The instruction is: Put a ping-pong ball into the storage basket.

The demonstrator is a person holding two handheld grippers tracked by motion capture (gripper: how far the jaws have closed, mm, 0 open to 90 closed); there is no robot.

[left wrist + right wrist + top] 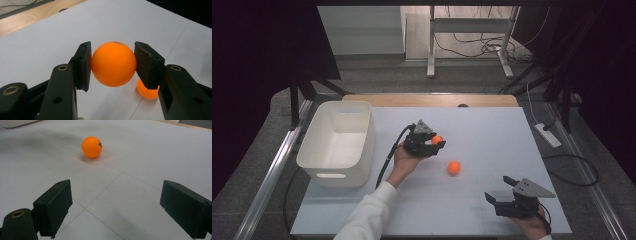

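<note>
In the high view we see our left tool [438,141] a little left of the middle of the frame, raised off the white desk [492,130], with its jaws clamped on an orange ball [436,140]. The left gripper view shows this up close: the held ball [113,64] sits in the centre of the frame, and each black pad [83,65] presses flat against one side of it, one from the left and one from the right. The ball hangs clear of the sheet below.

A second orange ball [454,167] lies on the desk just below and to the right of the left tool in the high view, near the centre of the frame. In the left gripper view this ball [147,91] peeks out at the lower right, partly hidden behind the right-hand jaw. In the right gripper view the same ball [91,147] rests on the desk in the upper left of the frame, with a dark mark on its right side.

Our right tool [499,189] sits at the lower right of the high view, held low over the desk, well apart from both balls. Its jaws stand wide apart with only bare desk between them.

A white bin [362,150] stands at the left of the high view, on the left edge of the desk.
</note>
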